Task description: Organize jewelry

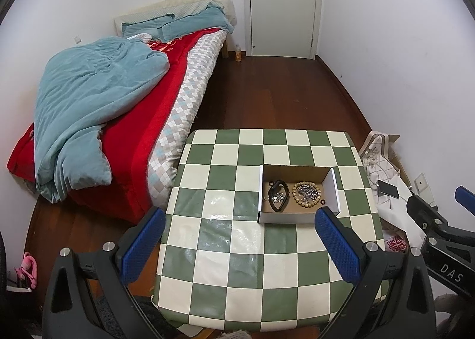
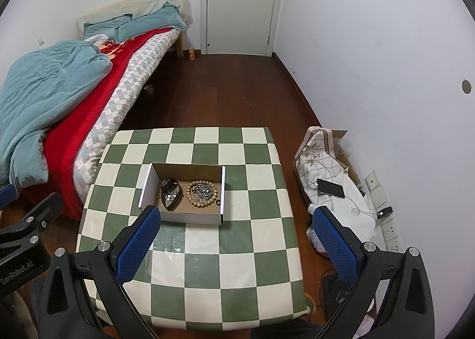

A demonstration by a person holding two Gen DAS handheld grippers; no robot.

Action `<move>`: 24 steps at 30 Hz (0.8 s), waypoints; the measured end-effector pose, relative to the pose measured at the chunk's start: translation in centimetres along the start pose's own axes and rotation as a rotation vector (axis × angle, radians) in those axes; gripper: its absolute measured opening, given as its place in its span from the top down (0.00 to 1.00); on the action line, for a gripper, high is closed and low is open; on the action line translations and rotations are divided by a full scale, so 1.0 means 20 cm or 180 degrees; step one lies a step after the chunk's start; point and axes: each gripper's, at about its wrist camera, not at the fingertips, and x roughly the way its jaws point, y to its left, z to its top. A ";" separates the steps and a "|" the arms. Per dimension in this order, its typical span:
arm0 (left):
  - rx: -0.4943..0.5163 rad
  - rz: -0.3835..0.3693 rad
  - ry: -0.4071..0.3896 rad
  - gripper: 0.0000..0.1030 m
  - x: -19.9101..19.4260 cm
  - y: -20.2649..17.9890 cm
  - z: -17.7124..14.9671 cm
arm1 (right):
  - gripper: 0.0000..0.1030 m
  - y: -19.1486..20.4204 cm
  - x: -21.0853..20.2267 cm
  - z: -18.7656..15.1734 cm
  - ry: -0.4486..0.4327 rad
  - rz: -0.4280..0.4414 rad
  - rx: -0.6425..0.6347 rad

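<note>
Both claws wide open and empty, raised above the table.

The left gripper (image 1: 237, 229) and right gripper (image 2: 237, 229) hover back from the cardboard box (image 2: 148, 187), which already holds the wooden bead bracelet (image 2: 202, 193) and black strap (image 2: 171, 193) side by side on the checkered table (image 2: 207, 279); likely surveying.

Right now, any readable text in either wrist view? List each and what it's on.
"DAS" on the right gripper's black body, seen in the left wrist view.
"GenRobot.AI" on the left gripper's black body, seen in the right wrist view; first letter cut by the edge.
Pink lettering on a white bag beside the table: partly hidden, unreadable.
Nothing else legible.
</note>
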 end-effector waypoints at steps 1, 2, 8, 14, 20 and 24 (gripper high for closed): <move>0.0000 0.0004 -0.0002 0.00 0.00 0.00 0.00 | 0.00 0.00 0.00 0.00 0.0000 0.0000 -0.0002; 0.0001 0.0002 0.0001 0.00 0.00 0.00 0.00 | 0.00 0.00 0.00 0.00 0.0000 0.0001 0.0000; 0.0006 -0.0002 -0.0040 0.00 -0.02 -0.01 0.00 | 0.00 0.00 0.00 0.00 -0.0003 -0.0002 0.0003; 0.0010 0.0015 -0.0058 0.00 -0.03 -0.01 0.01 | 0.00 0.01 -0.01 0.00 0.0002 0.0021 0.0032; -0.0005 0.0029 -0.0073 0.00 -0.04 0.00 0.01 | 0.00 0.01 -0.01 -0.01 0.0003 0.0035 0.0048; 0.0001 0.0035 -0.0085 0.00 -0.04 0.00 0.01 | 0.00 0.01 -0.02 -0.01 -0.0005 0.0044 0.0057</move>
